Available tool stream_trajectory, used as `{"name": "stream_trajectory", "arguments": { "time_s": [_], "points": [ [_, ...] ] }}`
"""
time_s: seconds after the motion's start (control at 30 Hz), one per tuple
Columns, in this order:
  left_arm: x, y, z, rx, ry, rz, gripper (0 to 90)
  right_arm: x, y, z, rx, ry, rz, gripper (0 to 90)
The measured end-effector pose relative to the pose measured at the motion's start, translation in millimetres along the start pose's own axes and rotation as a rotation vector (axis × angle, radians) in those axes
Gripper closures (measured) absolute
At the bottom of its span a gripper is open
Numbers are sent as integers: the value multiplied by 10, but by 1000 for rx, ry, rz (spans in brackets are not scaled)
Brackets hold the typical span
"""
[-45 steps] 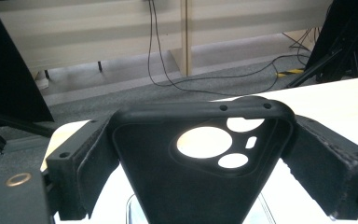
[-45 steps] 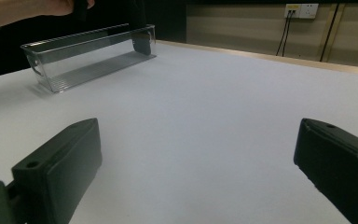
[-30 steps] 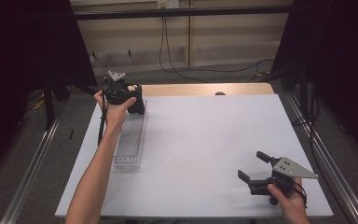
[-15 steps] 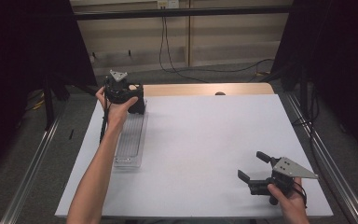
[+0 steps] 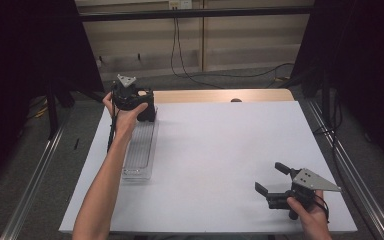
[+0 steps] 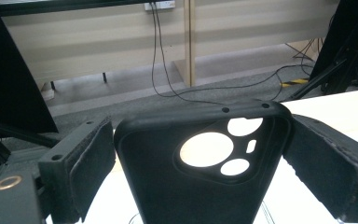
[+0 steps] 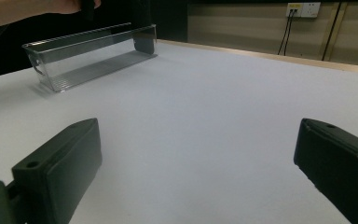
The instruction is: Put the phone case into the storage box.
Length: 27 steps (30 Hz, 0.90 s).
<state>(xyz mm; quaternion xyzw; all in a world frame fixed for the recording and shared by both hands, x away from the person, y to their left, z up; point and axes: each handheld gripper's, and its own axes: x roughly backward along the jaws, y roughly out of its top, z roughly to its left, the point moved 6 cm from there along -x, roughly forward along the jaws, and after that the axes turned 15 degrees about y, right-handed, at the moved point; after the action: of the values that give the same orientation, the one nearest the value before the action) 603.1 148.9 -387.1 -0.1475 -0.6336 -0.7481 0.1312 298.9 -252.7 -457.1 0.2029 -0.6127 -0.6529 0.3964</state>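
Note:
A black phone case [image 6: 168, 186] with camera cut-outs stands upright between the pads of my left gripper [image 6: 200, 154], which touch both its sides. From above, my left gripper [image 5: 147, 112] holds the case [image 5: 151, 116] at the far end of a long clear plastic tray [image 5: 139, 155]. The right gripper view has the case [image 7: 144, 44] standing in the far end of that tray [image 7: 74, 51]. My right gripper [image 5: 270, 176] rests low at the table's near right corner. Its jaws stand wide apart, and my right gripper [image 7: 200, 158] has only bare table between them.
The white table top [image 5: 220, 150] has a wooden strip [image 5: 220, 95] along its far edge. Metal rails run along both sides of the table. Cables hang down the wall behind, and dark curtains stand at left and right.

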Motion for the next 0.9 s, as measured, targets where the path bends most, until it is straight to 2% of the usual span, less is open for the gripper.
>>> {"name": "stream_trajectory", "arguments": {
  "time_s": [0.37, 0.5, 0.9],
  "points": [
    [-13, 11, 14, -3, -6, -19, 73, -3, -7, 3, 1, 6, 5, 6],
    [-14, 16, 14, 17, -11, -25, 59, -3, -7, 5, 2, 7, 5, 7],
    [2, 50, 45, 41, -39, -48, 42, -4, -8, 8, 1, 8, 5, 6]
  ]
}}
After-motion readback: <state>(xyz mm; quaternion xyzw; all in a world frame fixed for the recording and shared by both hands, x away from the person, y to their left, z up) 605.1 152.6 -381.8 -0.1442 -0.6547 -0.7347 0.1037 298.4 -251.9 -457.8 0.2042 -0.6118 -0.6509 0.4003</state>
